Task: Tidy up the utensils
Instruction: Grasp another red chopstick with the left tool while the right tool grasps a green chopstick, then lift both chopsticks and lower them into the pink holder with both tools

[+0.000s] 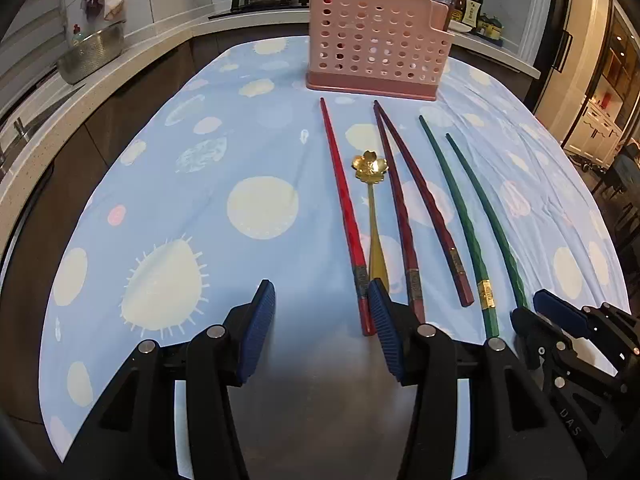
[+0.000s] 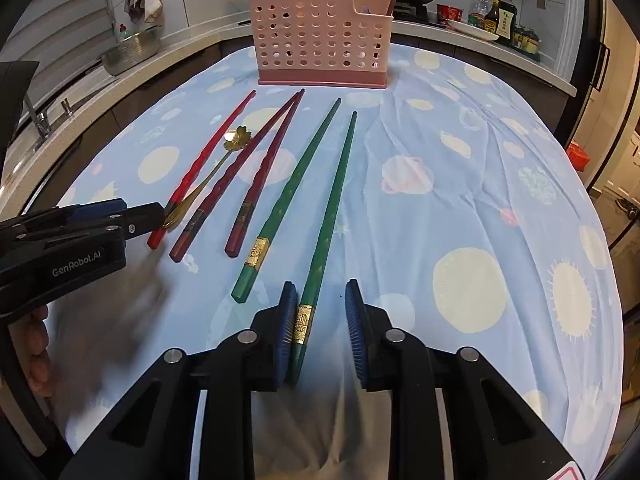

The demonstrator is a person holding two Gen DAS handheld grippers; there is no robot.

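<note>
Here I am holding my left tongs [image 1: 322, 312] spread over the blue tablecloth [image 1: 200, 208], with nothing between the pads; the gold spoon [image 1: 374, 216] and red chopstick [image 1: 344, 216] are lying at their one o'clock. My right tongs [image 2: 322, 312] are spread around the outer green chopstick [image 2: 328, 216], its gold band against the left pad only. The pink holder [image 2: 320, 40] is standing at twelve o'clock.

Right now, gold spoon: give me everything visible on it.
The spoon is gold, shiny, metal-looking, with a flower-shaped bowl and a slim handle that widens at its end. It lies flat on the cloth between the red chopstick and a maroon one, bowl toward the pink holder. The left gripper hangs open by its handle end, whether touching it is unclear.
</note>
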